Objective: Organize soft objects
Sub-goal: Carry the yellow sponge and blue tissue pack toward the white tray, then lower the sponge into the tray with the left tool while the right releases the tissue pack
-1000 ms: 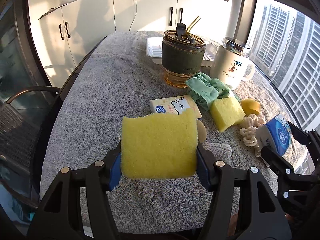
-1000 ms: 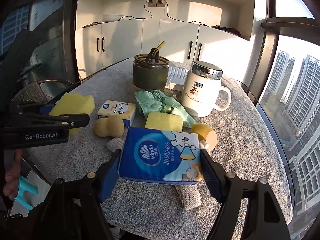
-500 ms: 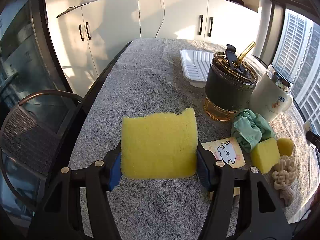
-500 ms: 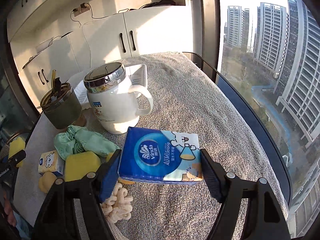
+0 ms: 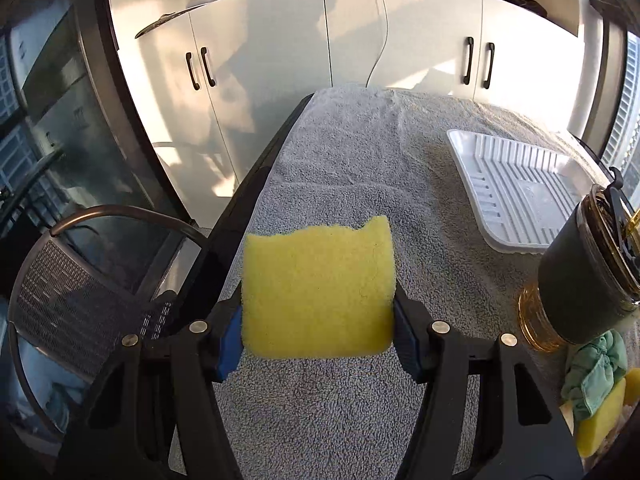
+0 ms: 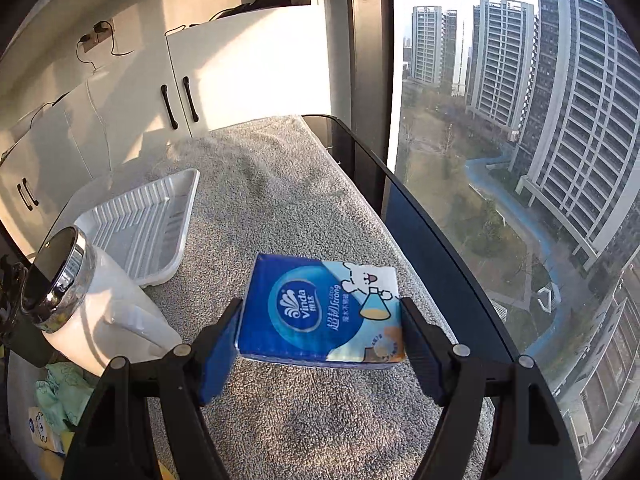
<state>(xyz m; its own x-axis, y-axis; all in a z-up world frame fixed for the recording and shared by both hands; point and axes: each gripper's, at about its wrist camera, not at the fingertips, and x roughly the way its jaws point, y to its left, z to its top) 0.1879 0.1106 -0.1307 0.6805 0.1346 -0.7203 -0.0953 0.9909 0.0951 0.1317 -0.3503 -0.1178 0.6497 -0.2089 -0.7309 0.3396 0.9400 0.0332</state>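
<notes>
My left gripper [image 5: 318, 324] is shut on a yellow sponge [image 5: 318, 288] and holds it above the grey towel near the table's left edge. My right gripper [image 6: 322, 340] is shut on a blue tissue pack [image 6: 324, 308] and holds it above the towel near the right edge. A white ribbed tray [image 5: 516, 188] lies at the back, also seen in the right wrist view [image 6: 140, 224]. A green cloth [image 5: 596, 372] and a second yellow sponge [image 5: 600, 420] lie at the far right of the left wrist view.
A dark-sleeved glass jar [image 5: 584, 284] with a straw stands right of the left gripper. A white mug with a chrome lid [image 6: 80, 300] stands left of the right gripper. A small tissue box [image 6: 42, 430] lies low left. A chair [image 5: 80, 304] stands beside the table; white cabinets [image 5: 320, 40] behind.
Both grippers have swung outward and forward with their loads: the left toward the left table edge, the right toward the window side. The pile of soft items has slid out to the views' edges.
</notes>
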